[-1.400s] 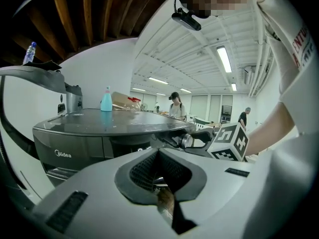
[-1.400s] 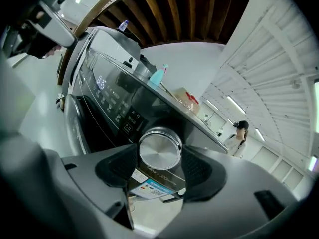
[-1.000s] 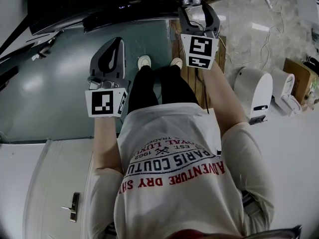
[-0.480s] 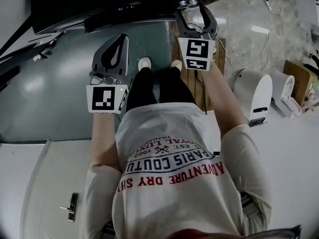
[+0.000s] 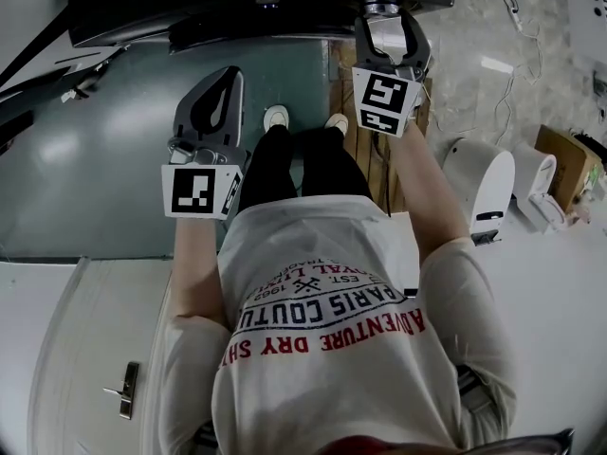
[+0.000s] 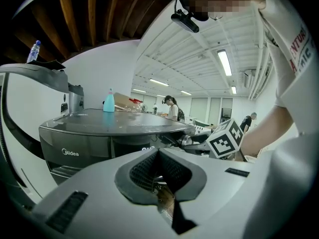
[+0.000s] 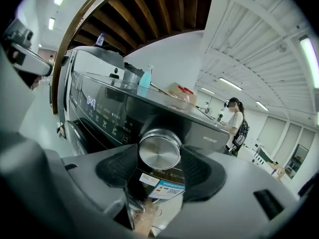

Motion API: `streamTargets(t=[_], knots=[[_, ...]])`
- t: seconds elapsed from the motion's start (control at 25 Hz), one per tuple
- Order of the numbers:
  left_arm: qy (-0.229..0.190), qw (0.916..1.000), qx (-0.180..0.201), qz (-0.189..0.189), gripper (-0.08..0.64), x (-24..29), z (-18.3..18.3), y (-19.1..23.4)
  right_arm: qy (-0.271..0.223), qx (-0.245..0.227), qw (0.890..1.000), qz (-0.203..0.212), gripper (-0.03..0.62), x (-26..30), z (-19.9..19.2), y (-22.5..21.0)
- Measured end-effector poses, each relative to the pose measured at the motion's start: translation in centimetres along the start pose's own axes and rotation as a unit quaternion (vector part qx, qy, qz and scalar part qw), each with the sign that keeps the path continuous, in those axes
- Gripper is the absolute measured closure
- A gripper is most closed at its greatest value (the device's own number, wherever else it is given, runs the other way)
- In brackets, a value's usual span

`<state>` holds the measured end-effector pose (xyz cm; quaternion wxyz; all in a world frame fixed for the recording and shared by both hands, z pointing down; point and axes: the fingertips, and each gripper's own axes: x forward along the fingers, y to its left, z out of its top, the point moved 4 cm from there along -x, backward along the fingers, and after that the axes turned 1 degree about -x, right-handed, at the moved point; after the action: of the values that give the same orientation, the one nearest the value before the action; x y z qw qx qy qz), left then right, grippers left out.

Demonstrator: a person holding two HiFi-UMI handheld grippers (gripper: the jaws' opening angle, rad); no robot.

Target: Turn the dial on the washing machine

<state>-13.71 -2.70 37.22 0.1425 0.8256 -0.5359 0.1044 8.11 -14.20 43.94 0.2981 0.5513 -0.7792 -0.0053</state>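
Note:
The dark grey washing machine (image 5: 237, 3) stands in front of the person, its control panel (image 7: 104, 111) lit. Its round silver dial (image 7: 159, 151) sits between the two black pads of my right gripper (image 7: 159, 166), which touch it on both sides. In the head view the right gripper (image 5: 384, 17) reaches up to the dial (image 5: 381, 8) at the machine's right end. My left gripper (image 5: 228, 76) hangs lower left, away from the machine, jaws shut on nothing. The left gripper view shows its own jaws (image 6: 159, 166) and the machine (image 6: 94, 143) beyond.
A blue bottle (image 7: 145, 78) and other items stand on the machine's top. A wooden pallet (image 5: 375, 150), a white appliance (image 5: 479, 183) and a cardboard box (image 5: 560, 150) lie to the right. A white door with a handle (image 5: 119, 391) is at lower left. People stand far off (image 6: 172, 106).
The right gripper has shifted a little right and up at the machine's front. The left gripper has stayed nearly in place.

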Motion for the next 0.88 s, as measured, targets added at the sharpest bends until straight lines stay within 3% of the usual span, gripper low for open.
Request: streamTargets(t=[0.44, 0.64, 0.72, 0.88], knots=[[-0.010, 0.9996, 0.015, -0.021, 0.543, 1.8, 0.9, 0.3, 0.010, 0.103, 0.994, 0.028, 0.308, 0.2, -0.5, -0.7], [-0.009, 0.9990, 0.019, -0.039, 0.543, 2.7, 1.2, -0.3, 0.002, 0.191, 0.980, 0.058, 0.308, 0.1, -0.9, -1.3], [-0.007, 0.9989, 0.021, -0.042, 0.543, 2.8, 1.2, -0.4, 0.000, 0.190, 0.980, 0.062, 0.308, 0.1, -0.9, -1.3], [-0.005, 0.9987, 0.027, -0.043, 0.543, 2.8, 1.3, -0.4, -0.022, 0.119, 0.992, 0.037, 0.302, -0.6, 0.2, -0.9]])
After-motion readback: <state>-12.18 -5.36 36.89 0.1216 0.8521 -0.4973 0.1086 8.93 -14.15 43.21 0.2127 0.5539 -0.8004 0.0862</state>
